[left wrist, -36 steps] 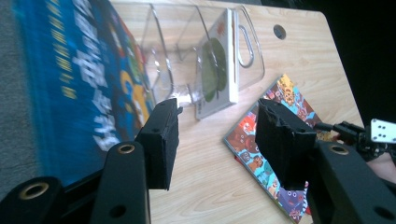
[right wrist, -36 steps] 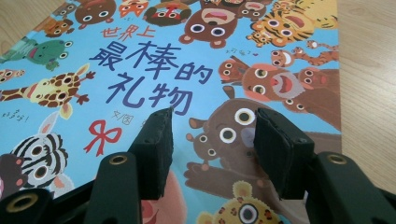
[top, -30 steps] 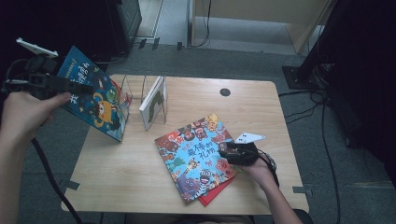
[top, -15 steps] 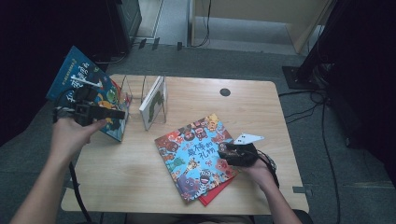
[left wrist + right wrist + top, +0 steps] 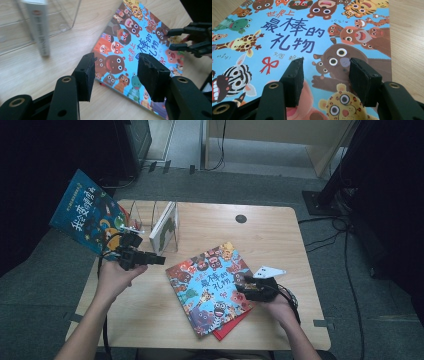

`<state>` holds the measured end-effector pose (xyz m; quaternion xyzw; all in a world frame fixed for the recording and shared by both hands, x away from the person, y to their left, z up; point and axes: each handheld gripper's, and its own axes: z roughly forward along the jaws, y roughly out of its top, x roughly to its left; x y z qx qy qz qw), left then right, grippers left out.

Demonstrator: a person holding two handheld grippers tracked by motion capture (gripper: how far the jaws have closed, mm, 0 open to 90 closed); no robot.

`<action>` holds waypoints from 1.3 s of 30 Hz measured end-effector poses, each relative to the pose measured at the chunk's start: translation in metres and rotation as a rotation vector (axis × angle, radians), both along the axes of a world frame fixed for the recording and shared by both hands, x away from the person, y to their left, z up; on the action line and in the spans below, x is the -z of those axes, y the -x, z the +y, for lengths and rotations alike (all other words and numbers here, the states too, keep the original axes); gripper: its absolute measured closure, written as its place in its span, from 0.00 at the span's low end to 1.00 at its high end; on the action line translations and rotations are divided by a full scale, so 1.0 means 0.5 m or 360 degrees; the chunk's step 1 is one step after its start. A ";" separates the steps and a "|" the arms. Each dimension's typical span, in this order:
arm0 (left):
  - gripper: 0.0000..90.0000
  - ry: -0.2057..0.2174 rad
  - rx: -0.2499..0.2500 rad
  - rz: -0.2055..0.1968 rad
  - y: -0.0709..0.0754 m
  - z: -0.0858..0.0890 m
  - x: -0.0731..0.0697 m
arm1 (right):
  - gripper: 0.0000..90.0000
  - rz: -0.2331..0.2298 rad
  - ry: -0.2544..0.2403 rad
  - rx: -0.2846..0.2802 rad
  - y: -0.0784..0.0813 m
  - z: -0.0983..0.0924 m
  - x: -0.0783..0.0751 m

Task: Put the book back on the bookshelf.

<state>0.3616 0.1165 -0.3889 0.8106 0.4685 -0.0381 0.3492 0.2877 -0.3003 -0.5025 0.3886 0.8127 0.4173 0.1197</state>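
A colourful animal picture book (image 5: 212, 287) lies flat on the wooden table (image 5: 260, 227), on top of a red book (image 5: 231, 327). My right gripper (image 5: 241, 287) rests over that book's right edge. In the right gripper view its jaws stand open just above the cover (image 5: 312, 37), with nothing between them (image 5: 325, 72). My left gripper (image 5: 159, 260) hovers left of the book and points toward it. Its jaws (image 5: 116, 67) are open and empty over the book's corner (image 5: 130, 57), with the right gripper (image 5: 190, 37) beyond.
A clear rack (image 5: 145, 212) at the table's back left holds an upright white book (image 5: 167, 225). A blue book (image 5: 87, 217) leans out from the rack over the left edge. A black grommet (image 5: 241, 218) sits near the back. Bare wood lies toward the front left.
My left hand has come down and to the right, from beside the blue book to just above the table near the animal book. The right hand and the books have stayed put.
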 end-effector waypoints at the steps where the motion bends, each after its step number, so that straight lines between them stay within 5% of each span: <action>1: 0.54 -0.0028 0.0009 -0.0003 -0.002 -0.017 0.016 | 0.50 -0.0004 0.0000 0.0010 0.004 -0.002 0.001; 14: 0.54 -0.0081 0.0137 0.0012 -0.011 -0.094 0.105 | 0.50 -0.0046 -0.0001 0.0033 0.038 -0.006 0.006; 24: 0.54 -0.0200 0.0279 -0.0030 -0.019 -0.140 0.161 | 0.46 -0.0060 0.0002 0.0075 0.058 -0.021 0.008; 32: 0.55 -0.0028 0.0239 -0.0054 -0.023 -0.126 0.179 | 0.53 -0.0018 -0.0055 0.0126 0.074 -0.043 0.007; 36: 0.55 -0.0076 0.0251 -0.0141 -0.019 -0.126 0.181 | 0.57 -0.0012 -0.0059 0.0133 0.084 -0.055 0.006; 39: 0.58 -0.0140 0.0290 -0.0281 -0.013 -0.130 0.186 | 0.62 -0.0016 -0.0055 0.0141 0.092 -0.062 0.006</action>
